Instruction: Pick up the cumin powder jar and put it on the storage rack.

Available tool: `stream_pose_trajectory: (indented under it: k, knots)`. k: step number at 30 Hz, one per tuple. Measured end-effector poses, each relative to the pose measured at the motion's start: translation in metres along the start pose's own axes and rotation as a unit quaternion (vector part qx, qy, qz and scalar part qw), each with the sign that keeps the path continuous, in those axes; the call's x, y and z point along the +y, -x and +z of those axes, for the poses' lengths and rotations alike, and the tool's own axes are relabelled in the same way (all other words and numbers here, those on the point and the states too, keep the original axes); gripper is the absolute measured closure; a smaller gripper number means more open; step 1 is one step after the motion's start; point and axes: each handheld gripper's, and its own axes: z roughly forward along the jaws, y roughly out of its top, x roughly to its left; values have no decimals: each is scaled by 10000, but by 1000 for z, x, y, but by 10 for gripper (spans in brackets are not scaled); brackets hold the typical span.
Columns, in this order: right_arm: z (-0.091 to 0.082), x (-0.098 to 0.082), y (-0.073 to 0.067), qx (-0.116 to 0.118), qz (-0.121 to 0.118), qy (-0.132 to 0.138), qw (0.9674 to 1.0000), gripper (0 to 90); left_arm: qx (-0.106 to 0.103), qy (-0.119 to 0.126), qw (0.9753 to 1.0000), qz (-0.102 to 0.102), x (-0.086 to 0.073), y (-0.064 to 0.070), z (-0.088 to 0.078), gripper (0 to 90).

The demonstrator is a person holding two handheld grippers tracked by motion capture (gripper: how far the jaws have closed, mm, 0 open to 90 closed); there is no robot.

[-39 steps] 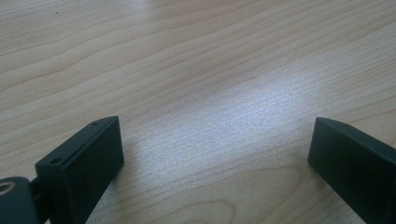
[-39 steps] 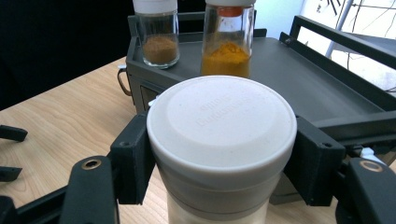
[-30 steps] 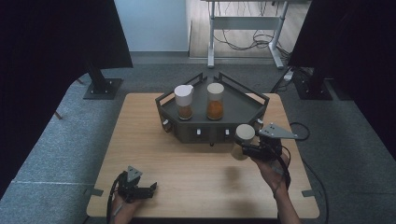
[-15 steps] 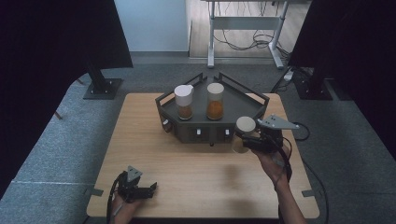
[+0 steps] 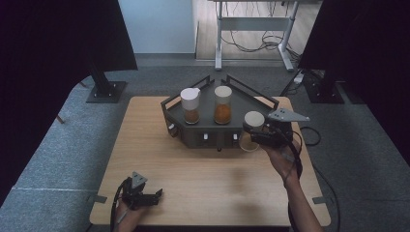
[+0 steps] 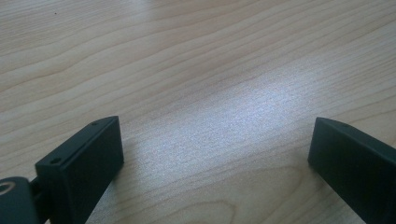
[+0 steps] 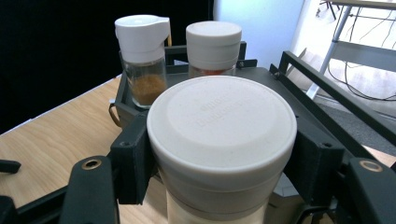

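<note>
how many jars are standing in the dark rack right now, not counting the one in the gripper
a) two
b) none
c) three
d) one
a) Two: the jar with the white flip cap and the round-lidded jar stand in the rack, while the third jar is clamped in the right gripper beside it.
</note>
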Motion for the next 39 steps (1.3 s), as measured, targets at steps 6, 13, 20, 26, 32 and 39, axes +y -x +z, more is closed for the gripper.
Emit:
stream_pose_trajectory:
  k: [6,13,20,26,32,39]
  knots:
    - [2,9,2,-44,-35,-13,10000,328,-3,35,10000,-4,0,0,0,29]
    - [7,16,7,-85,-37,-29,10000,328,-5,20,10000,4,0,0,0,29]
    - [12,23,11,-128,-67,-11,9999,328,1,2,10000,2,0,0,0,29]
    - [18,27,15,-166,-63,-4,9998,328,-2,4,10000,3,0,0,0,29]
    - [25,31,18,-208,-116,22,9997,328,-2,4,10000,4,0,0,0,29]
    - [33,35,23,-273,-141,17,9995,328,0,-6,10000,48,0,-1,0,29]
